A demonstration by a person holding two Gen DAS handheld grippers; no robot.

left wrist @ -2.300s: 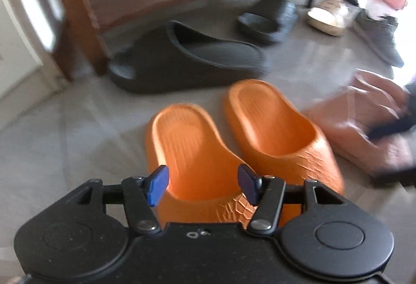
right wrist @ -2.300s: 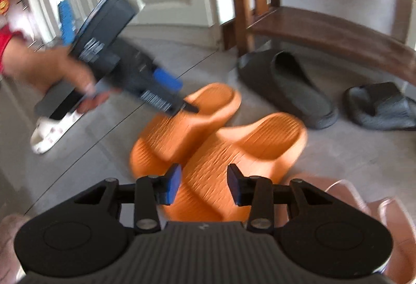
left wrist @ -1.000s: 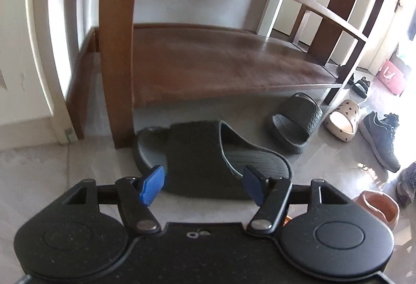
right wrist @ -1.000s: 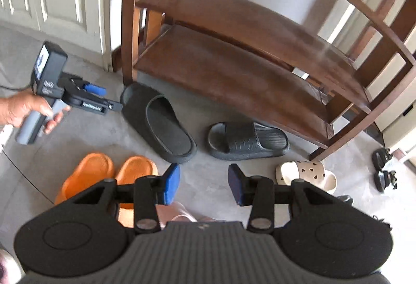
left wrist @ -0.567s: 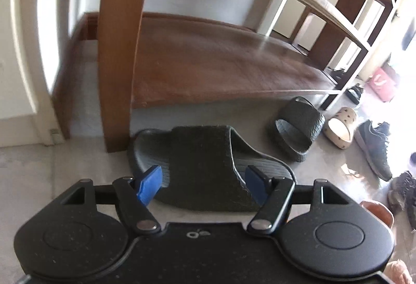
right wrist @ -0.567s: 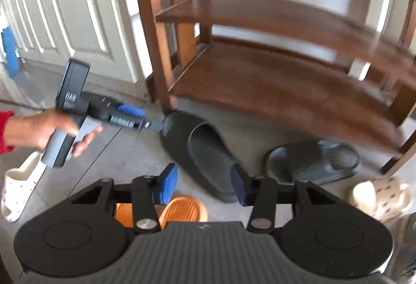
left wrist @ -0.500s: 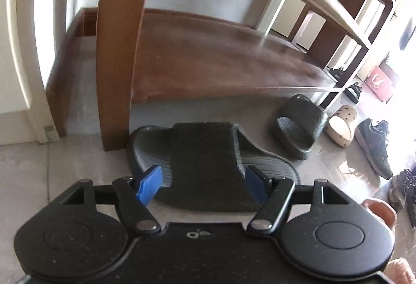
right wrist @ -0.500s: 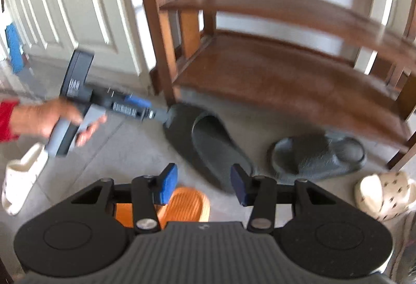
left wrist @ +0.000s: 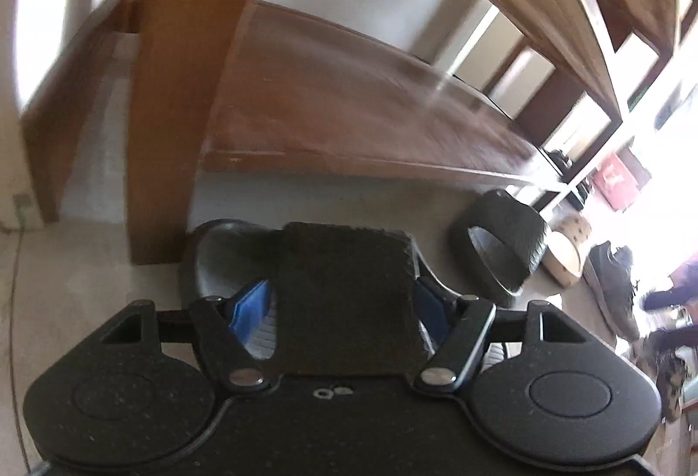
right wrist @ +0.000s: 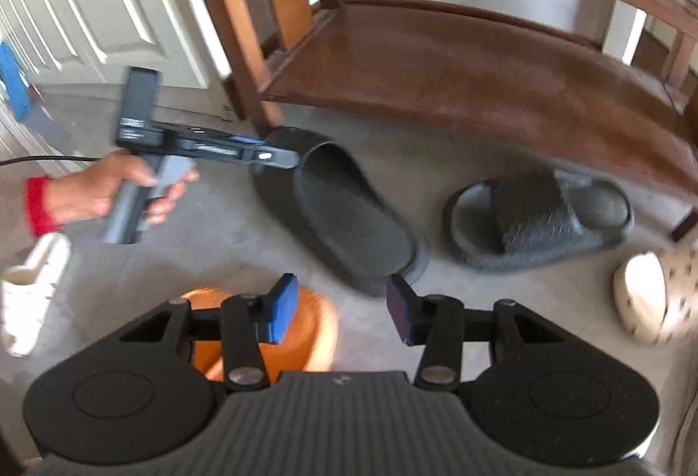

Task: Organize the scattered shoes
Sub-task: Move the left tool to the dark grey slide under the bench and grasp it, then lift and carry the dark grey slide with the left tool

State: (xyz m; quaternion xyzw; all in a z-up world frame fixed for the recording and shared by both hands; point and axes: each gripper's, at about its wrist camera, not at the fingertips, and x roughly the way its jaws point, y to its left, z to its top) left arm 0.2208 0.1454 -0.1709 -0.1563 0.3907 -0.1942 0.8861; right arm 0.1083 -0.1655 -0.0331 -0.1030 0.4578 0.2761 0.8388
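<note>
A dark grey slide lies on the floor in front of the rack's left post. My left gripper straddles its wide strap, one blue pad on each side, jaws wide, with a sliver of insole showing by the left pad. In the right wrist view a hand holds that left gripper at the same slide's strap end. My right gripper hovers above the floor near that slide's other end, its jaws closing with nothing between them. The matching textured slide lies to the right.
The wooden shoe rack stands just behind the slides, its bottom shelf bare. Orange slippers lie under my right gripper. A cream clog is at the right, a white slipper at the left. A dark sneaker lies further right.
My left gripper has dropped forward onto the dark slide, so the strap now sits between its pads. My right gripper has sunk closer to the floor and the slides.
</note>
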